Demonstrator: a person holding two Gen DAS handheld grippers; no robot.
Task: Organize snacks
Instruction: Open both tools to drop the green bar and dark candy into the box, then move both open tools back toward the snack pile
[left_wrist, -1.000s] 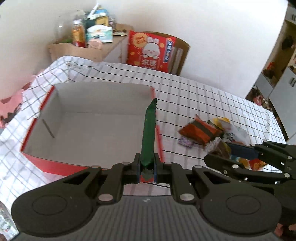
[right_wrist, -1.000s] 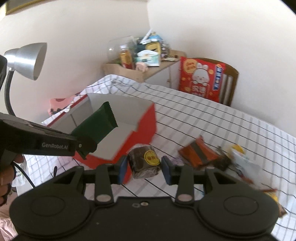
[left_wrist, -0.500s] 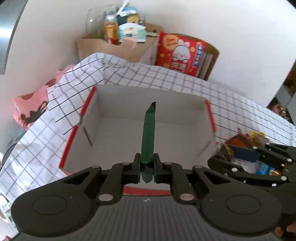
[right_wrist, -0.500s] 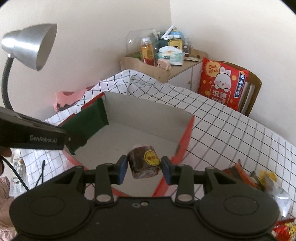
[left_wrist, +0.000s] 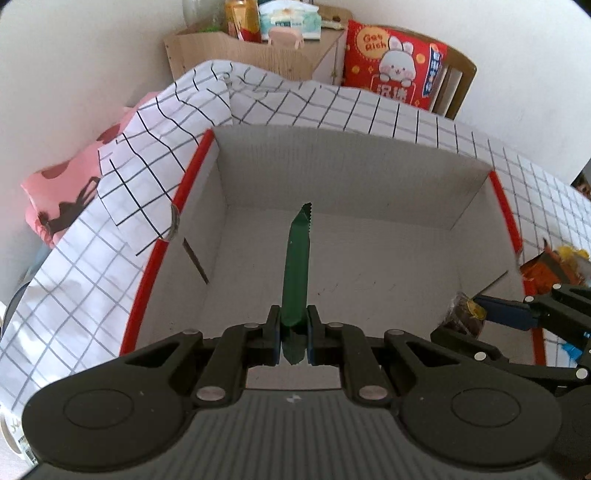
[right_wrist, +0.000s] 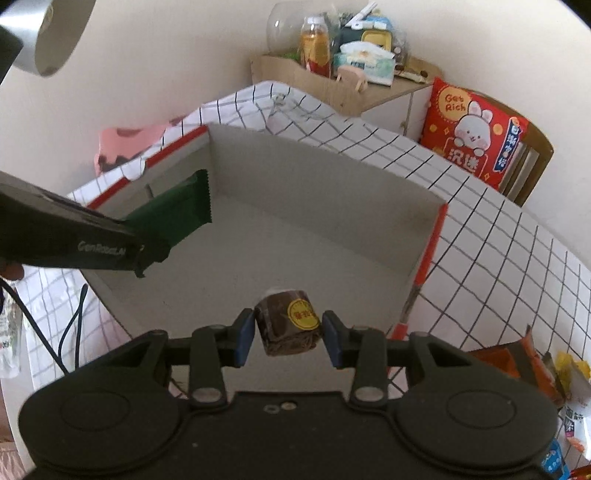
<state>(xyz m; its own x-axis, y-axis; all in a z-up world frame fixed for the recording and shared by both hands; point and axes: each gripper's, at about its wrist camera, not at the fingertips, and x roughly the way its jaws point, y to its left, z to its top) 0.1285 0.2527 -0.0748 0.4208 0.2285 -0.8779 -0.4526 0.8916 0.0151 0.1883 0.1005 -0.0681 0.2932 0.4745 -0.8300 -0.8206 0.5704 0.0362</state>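
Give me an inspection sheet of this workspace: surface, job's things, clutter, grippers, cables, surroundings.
Surface: table under a checked cloth.
Job's things: open red box with nothing lying inside; green wrapper and brown snack, both held above it; more snack packets on the cloth right of the box.
Clutter: nothing seen beyond the packets.
Grippers: left gripper shut on the green wrapper; right gripper shut on the brown snack.
Cables: dark cable hanging at the table's left edge.
Surroundings: lamp, wooden cabinet with bottles and tissues, red rabbit cushion on a chair, pink cloth.
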